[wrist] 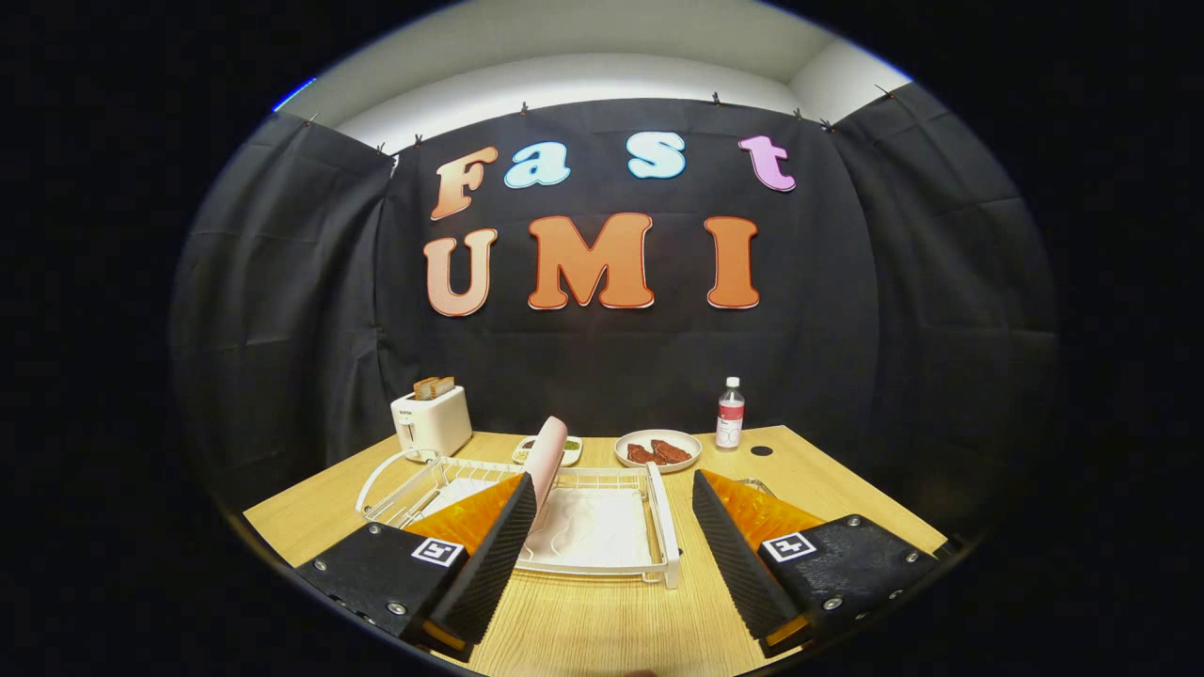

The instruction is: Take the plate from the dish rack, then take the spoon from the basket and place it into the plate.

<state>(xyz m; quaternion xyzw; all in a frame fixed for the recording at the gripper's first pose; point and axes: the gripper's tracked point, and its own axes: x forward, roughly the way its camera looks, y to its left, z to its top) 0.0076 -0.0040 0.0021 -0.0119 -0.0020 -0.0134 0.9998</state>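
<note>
Since the fingers [614, 541] are spread wide apart with nothing between them, nothing's been grabbed yet. They're hanging over the near edge of the worktop [602, 625], looking straight at the white wire dish rack [658, 517]. The pink plate [546, 461] stands on edge in the rack, just past the left finger's tip, tilted a bit. Can't make out the basket or spoon from here, could be hidden behind the right finger.

My guess on handling: the plate looks thin, rigid and smooth, probably light, maybe plastic or ceramic (can't tell which). Smooth means slippery, so I'd pinch the top rim, one finger on each face, and lift it straight up so it doesn't snag the wires. If it's ceramic, dropping it would be bad.

Further back there's a toaster [432, 420] with bread in it, a white dish of food [658, 449], a smaller dish [567, 448] and a bottle [730, 414], all well clear of the rack
</note>
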